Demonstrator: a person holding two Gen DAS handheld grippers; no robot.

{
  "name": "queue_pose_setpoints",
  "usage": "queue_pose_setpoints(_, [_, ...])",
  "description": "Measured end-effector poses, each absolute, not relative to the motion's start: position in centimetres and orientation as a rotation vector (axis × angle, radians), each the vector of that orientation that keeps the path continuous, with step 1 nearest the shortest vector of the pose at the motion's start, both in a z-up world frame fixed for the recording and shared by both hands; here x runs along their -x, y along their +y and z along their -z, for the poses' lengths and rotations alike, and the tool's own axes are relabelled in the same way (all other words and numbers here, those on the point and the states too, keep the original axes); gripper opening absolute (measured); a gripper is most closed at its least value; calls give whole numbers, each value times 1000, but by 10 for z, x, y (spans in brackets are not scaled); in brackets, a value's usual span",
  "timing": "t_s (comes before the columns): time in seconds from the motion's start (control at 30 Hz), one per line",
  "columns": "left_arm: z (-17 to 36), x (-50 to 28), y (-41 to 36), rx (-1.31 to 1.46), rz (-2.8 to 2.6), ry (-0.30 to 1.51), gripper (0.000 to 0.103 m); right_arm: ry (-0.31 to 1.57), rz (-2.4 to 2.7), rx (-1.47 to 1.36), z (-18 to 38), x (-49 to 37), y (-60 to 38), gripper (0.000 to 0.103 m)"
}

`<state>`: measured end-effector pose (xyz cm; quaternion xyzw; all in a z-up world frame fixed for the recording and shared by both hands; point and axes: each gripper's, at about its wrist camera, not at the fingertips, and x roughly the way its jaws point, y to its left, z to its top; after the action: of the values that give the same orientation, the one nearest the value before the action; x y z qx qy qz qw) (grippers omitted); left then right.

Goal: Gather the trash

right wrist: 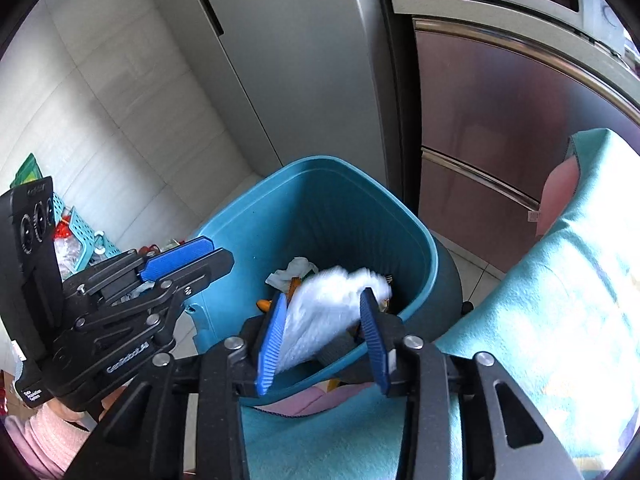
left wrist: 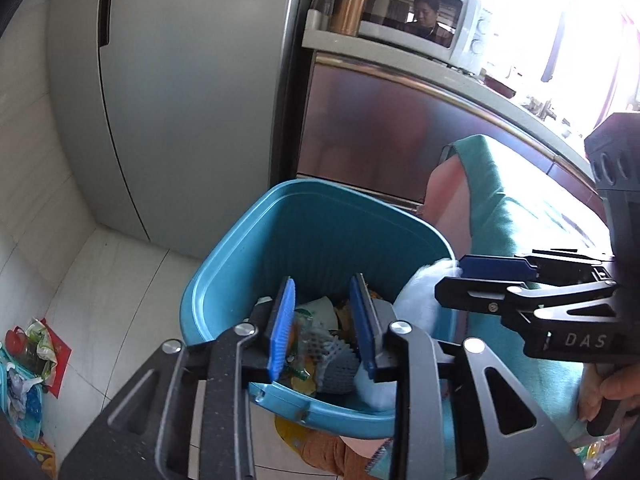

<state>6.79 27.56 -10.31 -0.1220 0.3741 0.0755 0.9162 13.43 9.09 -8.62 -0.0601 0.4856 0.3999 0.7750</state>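
Observation:
A blue trash bin stands on the floor, also in the right wrist view. It holds wrappers, a grey foam net and a white tissue, blurred by motion, which also shows in the left wrist view. My left gripper is open and empty over the bin's near rim. My right gripper is open above the bin's right side, with the tissue loose between its pads. Each gripper shows in the other's view: the right, the left.
A grey fridge and a steel cabinet with a microwave stand behind the bin. A teal cloth covers the table at the right. A pile of packaging lies on the floor at the left.

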Motion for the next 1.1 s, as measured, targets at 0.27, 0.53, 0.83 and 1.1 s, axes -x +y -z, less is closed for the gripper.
queue_pose_setpoints(0.27, [84, -55, 265, 242, -127, 720, 45, 1017, -885, 54, 80, -126, 68, 56])
queue_pose_setpoints(0.53, [61, -35, 253, 225, -110, 641, 82, 906, -859, -6, 57, -106, 32, 80])
queue_pose_setpoints(0.83, [38, -7, 216, 162, -88, 518, 98, 728, -697, -35, 38, -74, -24, 96])
queue_pose_setpoints(1.1, [18, 13, 174, 157, -55, 397, 98, 563, -523, -46, 28, -41, -72, 96])
